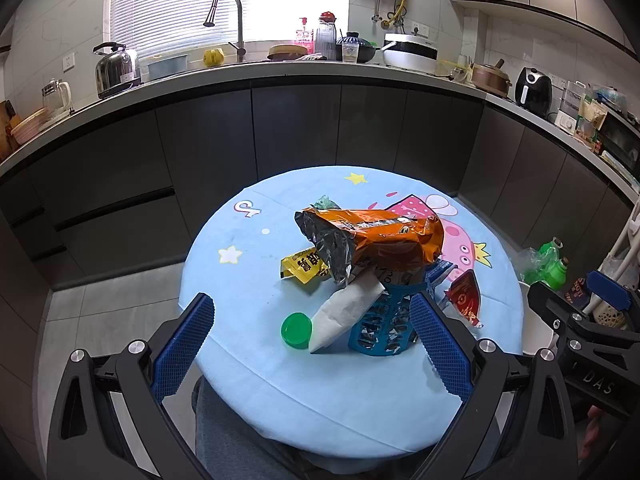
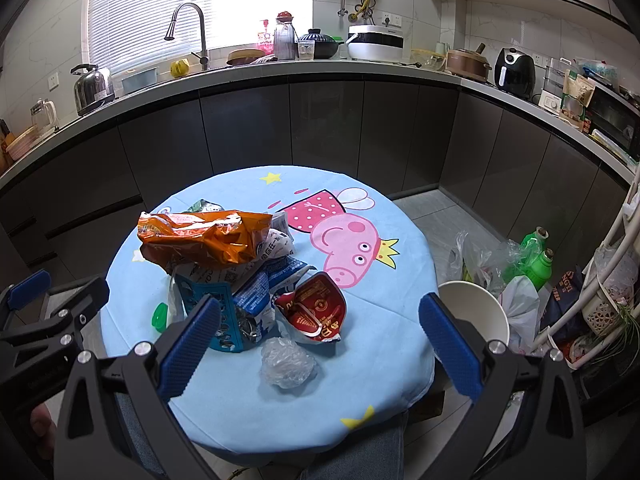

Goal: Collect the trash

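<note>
A small blue mesh basket (image 1: pixel 380 328) (image 2: pixel 218 316) stands on the round table (image 1: pixel 256 360), stuffed with trash. An orange foil snack bag (image 1: pixel 384 240) (image 2: pixel 204 236) sticks out of its top, with a white tissue (image 1: pixel 344 316) hanging down its side. A green cap (image 1: pixel 297 330), a yellow packet (image 1: pixel 304 266), a red wrapper (image 2: pixel 314 308) and a crumpled clear plastic ball (image 2: pixel 288 362) lie loose on the cloth. My left gripper (image 1: pixel 312 354) is open and empty, above the table's near edge. My right gripper (image 2: pixel 320 350) is open and empty, above the plastic ball.
A white bin (image 2: pixel 476 312) stands on the floor right of the table, beside plastic bags and green bottles (image 2: pixel 536 260). A white rack (image 2: pixel 608 280) is at the far right. Dark cabinets and a cluttered counter (image 2: pixel 320 68) run behind.
</note>
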Demonstrator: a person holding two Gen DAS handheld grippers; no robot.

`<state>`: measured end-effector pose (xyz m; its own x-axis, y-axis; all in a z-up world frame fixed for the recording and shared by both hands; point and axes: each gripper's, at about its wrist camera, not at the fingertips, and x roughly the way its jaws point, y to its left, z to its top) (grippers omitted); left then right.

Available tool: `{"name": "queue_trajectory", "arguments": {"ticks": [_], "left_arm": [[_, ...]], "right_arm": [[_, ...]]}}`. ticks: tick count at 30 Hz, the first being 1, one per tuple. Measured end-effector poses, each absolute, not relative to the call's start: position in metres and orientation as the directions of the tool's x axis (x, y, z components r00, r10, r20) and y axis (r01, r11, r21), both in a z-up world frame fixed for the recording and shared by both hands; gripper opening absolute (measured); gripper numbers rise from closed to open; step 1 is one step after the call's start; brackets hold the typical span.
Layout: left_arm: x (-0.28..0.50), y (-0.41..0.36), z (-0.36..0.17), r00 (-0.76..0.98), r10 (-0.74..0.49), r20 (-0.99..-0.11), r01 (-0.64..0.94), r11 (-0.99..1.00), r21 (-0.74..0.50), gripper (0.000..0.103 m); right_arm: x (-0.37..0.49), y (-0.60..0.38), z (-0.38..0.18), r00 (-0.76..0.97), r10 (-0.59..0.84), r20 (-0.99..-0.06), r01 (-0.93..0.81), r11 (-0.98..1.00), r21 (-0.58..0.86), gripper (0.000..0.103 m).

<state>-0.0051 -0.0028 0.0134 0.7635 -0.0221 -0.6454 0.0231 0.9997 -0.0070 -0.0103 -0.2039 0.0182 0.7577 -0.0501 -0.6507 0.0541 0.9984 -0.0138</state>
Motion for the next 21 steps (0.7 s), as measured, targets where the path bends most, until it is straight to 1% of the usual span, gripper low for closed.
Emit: {"name": "queue_trajectory", "arguments": {"ticks": [21], "left_arm": [[-0.0021,-0.0079,0.0143,0.762,-0.026,-0.648,0.027,1.000,-0.009,0.094]], "right_arm": [[-0.0096,-0.2027,0.0208,0.756,-0.050,-0.653,0.053,0.998,-0.015,0.100]]}}
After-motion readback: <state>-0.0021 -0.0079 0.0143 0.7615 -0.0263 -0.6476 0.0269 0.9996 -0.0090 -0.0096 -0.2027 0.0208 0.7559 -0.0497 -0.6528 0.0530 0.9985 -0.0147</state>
